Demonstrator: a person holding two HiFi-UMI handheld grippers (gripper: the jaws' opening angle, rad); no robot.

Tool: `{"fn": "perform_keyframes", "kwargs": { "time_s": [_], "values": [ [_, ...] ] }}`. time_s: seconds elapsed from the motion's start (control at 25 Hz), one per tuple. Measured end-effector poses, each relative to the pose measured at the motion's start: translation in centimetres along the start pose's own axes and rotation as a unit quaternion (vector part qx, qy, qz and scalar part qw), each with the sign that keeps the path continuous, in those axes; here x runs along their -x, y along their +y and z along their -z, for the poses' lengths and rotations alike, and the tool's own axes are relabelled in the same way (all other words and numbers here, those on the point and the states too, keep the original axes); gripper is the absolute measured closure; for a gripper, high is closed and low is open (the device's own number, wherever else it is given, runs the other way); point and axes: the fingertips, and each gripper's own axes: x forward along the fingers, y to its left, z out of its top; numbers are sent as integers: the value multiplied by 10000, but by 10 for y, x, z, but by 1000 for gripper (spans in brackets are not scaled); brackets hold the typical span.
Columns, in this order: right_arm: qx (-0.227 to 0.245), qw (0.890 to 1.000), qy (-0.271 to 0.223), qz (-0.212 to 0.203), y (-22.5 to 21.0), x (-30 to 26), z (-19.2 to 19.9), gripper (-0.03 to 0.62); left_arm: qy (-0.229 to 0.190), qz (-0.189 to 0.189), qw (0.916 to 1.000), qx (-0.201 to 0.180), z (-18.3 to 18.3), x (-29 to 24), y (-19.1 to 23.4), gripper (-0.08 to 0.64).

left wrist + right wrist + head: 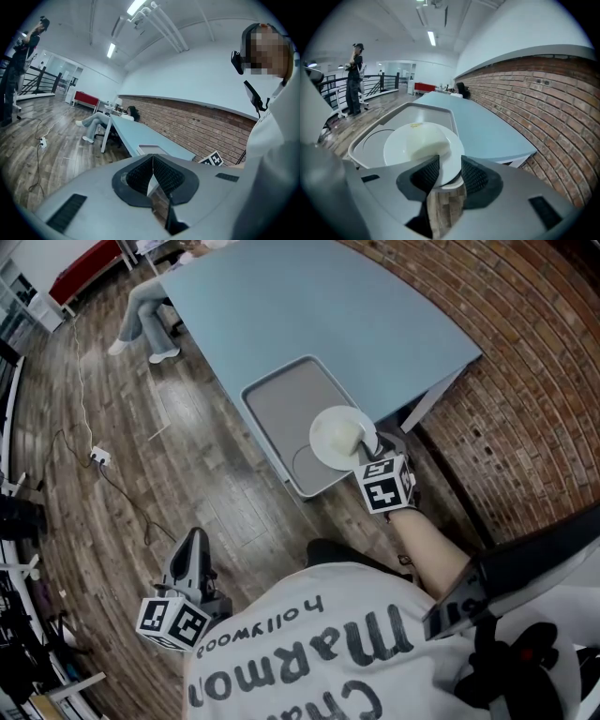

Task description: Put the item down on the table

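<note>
One plate, head view: plate (339, 437) at frame centre, on the lower-right corner of tray (281, 395) on table (309, 306); right gripper (373, 450) at its rim.
Left gripper view: left gripper (152, 164) jaws together, empty.
Right gripper view: jaws apart, plate rim between, unclamped.
Next: probably withdraw straight back, without nudging the rim.

My smooth, glossy round white plate (337, 439) is perhaps ceramic; the grey rectangular tray (281, 399) looks matt plastic, the brick wall (534, 343) rough.
</note>
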Motion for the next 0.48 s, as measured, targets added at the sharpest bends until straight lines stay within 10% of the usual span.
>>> {"fn": "perform_keyframes", "kwargs": {
  "time_s": [0.48],
  "values": [
    [129, 9998, 45, -124, 4, -5, -8, 462, -15, -75, 10000, 43, -1, 4, 3, 552]
  ]
}}
